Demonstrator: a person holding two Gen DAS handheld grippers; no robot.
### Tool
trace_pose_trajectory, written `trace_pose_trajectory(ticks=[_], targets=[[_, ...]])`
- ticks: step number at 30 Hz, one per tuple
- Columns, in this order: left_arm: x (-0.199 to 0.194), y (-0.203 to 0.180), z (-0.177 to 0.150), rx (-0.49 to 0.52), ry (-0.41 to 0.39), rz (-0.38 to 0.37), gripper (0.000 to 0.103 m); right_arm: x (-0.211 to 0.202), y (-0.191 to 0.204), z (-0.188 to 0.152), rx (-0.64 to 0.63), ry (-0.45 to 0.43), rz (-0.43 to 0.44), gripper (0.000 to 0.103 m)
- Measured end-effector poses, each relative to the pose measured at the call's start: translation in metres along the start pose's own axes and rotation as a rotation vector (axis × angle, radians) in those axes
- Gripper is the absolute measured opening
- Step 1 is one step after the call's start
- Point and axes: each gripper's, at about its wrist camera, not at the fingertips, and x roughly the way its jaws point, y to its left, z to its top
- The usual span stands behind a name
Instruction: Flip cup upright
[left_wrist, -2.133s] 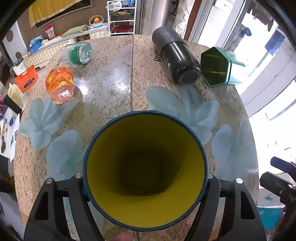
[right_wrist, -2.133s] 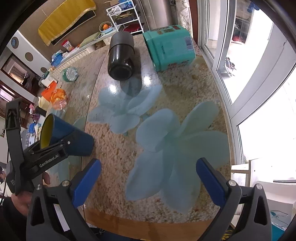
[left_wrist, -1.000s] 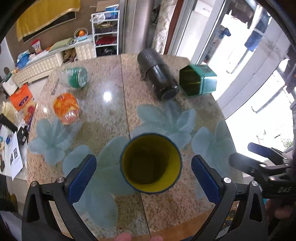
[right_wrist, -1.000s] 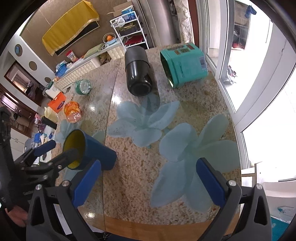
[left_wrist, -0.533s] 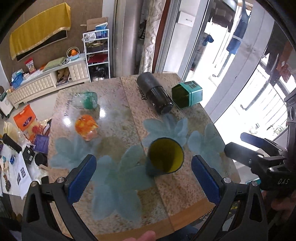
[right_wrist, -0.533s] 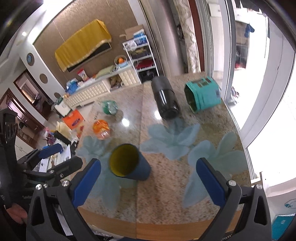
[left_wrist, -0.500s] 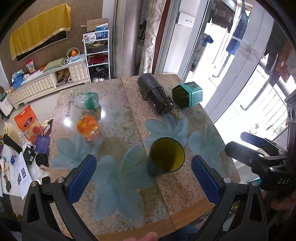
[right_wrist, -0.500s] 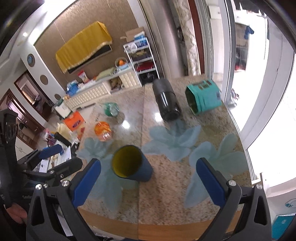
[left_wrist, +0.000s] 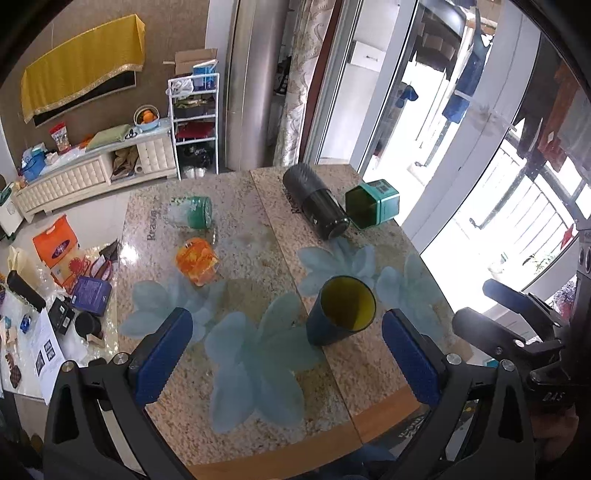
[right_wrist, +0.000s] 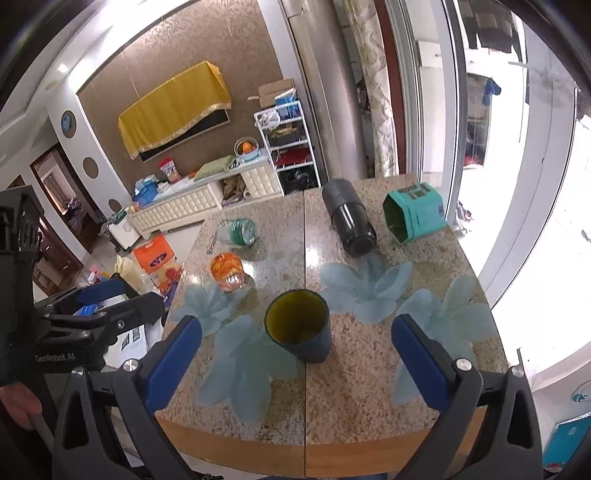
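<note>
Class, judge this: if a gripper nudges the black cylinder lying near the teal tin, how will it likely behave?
The black cylinder lies on its side on glossy stone, so it would probably roll sideways. The teal tin lies close beside it and might stop it.

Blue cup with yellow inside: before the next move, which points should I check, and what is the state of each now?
1. Blue cup stands upright, mouth up: ok.
2. Left gripper open, nothing between its fingers: ok.
3. Right gripper open, clear of the cup: ok.
4. Cup rests fully on the table, away from its near edge: ok.
5. Other cups upright: not ok; black cup, green box-shaped cup, green cup and orange cup lie on their sides.
6. Cup empty: cannot tell.
</note>
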Motion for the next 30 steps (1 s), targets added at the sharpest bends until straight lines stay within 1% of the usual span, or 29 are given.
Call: trace_pose_trajectory(ticks=[10, 18, 24, 30], targets=[[-0.010, -0.001, 0.007, 0.015, -0.033, -0.015, 0.103, -0.004, 0.004, 0.001, -0.030, -0.083, -0.022, 0.103], [-0.013, -0.002, 0.004, 0.013, -0.039, -0.020, 0.103, -0.002, 0.011, 0.000, -0.054, -0.080, -0.018, 0.103], [-0.014, -0.004, 0.004, 0.009, -0.039, -0.012, 0.103, -0.002, 0.010, -0.001, -0.053, -0.070, -0.019, 0.103], [-0.015, -0.006, 0.005, -0.001, -0.048, -0.020, 0.103, -0.002, 0.009, -0.002, -0.051, -0.066, -0.021, 0.103]])
